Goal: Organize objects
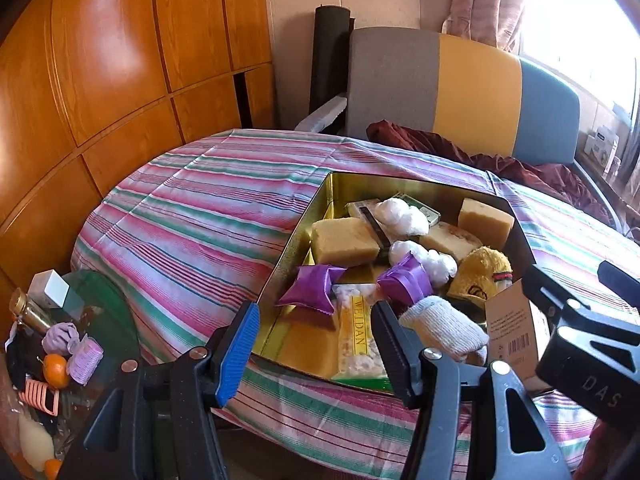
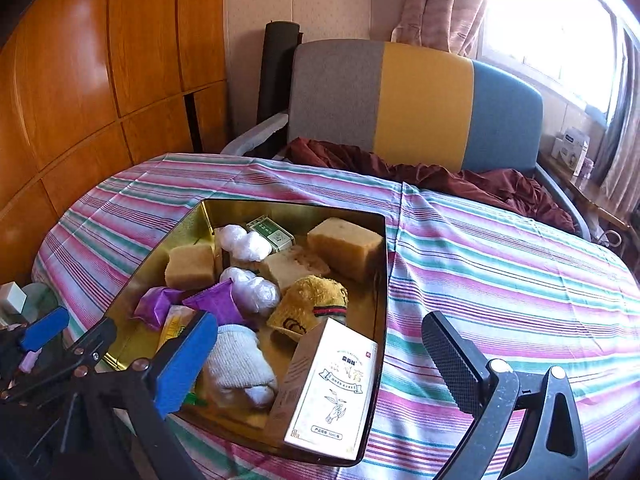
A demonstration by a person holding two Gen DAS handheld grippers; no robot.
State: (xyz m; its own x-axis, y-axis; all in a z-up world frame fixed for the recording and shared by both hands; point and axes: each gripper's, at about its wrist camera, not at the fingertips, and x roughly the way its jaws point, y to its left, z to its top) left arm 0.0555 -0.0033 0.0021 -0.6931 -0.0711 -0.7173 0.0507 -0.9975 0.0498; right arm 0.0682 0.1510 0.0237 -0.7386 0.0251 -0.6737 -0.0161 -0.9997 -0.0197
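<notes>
Left wrist view: the left gripper (image 1: 316, 344) hangs part-open over the near left corner of the gold tin (image 1: 288, 248), nothing between its jaws; the yellow snack packet (image 1: 356, 336) lies just ahead, the grey sock (image 1: 444, 328) just beyond its right finger, the right gripper (image 1: 576, 292) further right.

Right wrist view: the right gripper (image 2: 316, 364) stands wide open and empty (jaws astride the tin's near right corner); the cream carton (image 2: 332, 388) leans against the tin wall between its fingers, touching neither.

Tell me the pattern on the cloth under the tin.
The cloth has pink, green and white stripes; the right wrist view shows it best.
</notes>
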